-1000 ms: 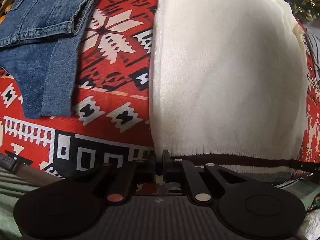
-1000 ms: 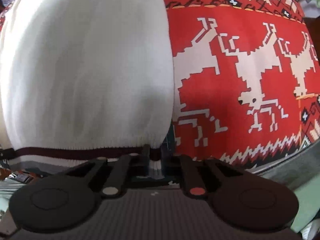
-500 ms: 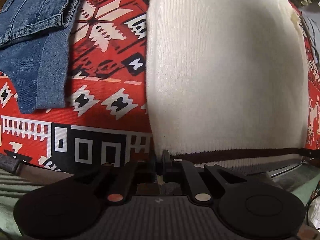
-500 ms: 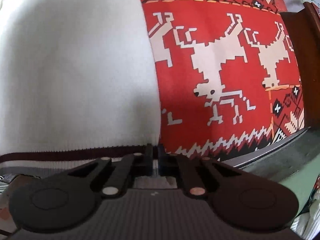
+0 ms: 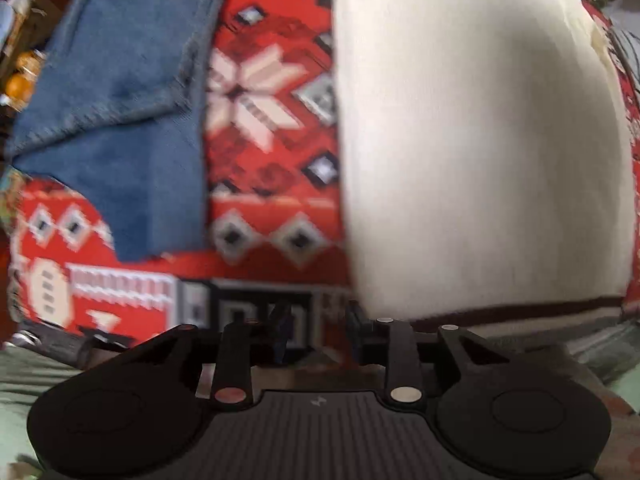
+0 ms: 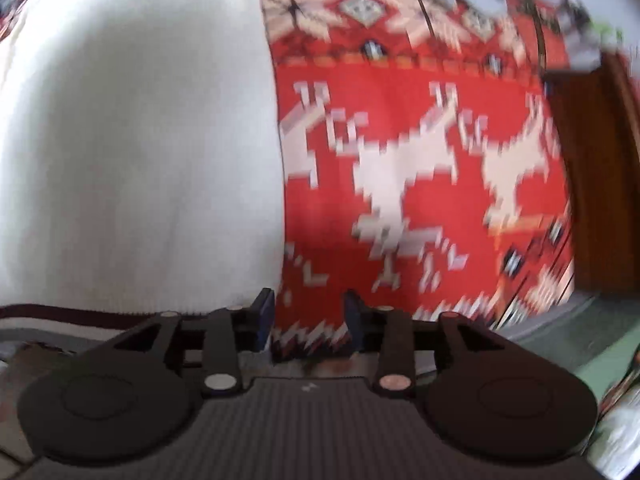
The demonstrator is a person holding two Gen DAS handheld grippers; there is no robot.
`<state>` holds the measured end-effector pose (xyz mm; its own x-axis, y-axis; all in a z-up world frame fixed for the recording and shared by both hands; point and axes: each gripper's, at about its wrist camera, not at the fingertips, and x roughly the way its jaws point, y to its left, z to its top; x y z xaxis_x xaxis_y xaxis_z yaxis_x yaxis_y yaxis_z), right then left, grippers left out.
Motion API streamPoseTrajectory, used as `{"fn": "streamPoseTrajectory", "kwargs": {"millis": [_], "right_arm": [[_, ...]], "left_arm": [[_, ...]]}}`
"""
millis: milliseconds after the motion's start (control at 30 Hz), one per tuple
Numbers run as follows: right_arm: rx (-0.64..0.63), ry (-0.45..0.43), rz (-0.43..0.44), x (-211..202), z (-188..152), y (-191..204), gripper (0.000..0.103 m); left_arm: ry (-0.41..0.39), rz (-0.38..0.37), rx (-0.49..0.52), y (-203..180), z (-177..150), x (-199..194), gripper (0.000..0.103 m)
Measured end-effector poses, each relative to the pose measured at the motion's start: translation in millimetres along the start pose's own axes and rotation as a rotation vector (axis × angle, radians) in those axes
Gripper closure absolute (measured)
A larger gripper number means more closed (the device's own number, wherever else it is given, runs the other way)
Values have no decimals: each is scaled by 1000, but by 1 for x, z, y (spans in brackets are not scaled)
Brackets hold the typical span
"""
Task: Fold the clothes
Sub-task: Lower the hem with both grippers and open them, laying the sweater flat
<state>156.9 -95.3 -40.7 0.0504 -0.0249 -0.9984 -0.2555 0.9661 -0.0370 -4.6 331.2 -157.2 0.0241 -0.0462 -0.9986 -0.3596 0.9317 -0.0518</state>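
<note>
The white sweater [image 5: 480,152] is lying flat on a red patterned cloth [image 5: 272,152], with its dark-striped hem on the near side and its collar on the far side. In the left wrist view it is filling the right half of the picture; in the right wrist view the same sweater [image 6: 136,152] is filling the left half.

The left tool [image 5: 318,330] is pointing down over the near left corner of the sweater. Its jaws have just been opening and are standing apart now. Nothing is between them; only the cloth is showing in the gap, and the corner of the hem is lying just beside the right finger.

The right tool [image 6: 309,322] is pointing down over the near right corner of the sweater. Its jaws have also just been opening and are standing wider apart, with nothing between them. The red cloth [image 6: 420,184] with white deer figures is showing in the gap, and the hem is ending near the left finger.

A folded piece of blue denim [image 5: 120,120] is lying on the cloth to the left of the sweater, well apart from it. Both pictures are blurred.
</note>
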Motion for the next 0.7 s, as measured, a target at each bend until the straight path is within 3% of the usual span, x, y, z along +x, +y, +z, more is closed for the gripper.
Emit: {"fn": "streamPoseTrajectory", "kwargs": {"millis": [100,200,333,400,467,533,600,633,700], "right_arm": [[-47,-101,8,50,4,65,44],[-84,-199,84,59,20,90,44],[-88,-255,133,73,63,124,44],[-52,-283,143,91,81,134,44],[-24,-293,124,122,94,141,40],[-28,-268,87,145,102,146,28],[-31,-220,60,161,104,149,26],[-30,-211,58,168,103,148,16],[-57,-206,54,181,98,150,4]], "left_arm": [[-77,-4,7,-1,22,-18,74],[-155,-46,31,-15,48,-26,74],[-235,-101,58,-63,72,4,74],[-276,-105,73,-82,93,0,74],[-291,-97,82,-97,106,11,74],[-280,-91,89,-108,113,29,74],[-282,-73,99,-111,113,42,73],[-284,-64,103,-112,113,49,72],[-279,-48,114,-114,110,52,58]]}}
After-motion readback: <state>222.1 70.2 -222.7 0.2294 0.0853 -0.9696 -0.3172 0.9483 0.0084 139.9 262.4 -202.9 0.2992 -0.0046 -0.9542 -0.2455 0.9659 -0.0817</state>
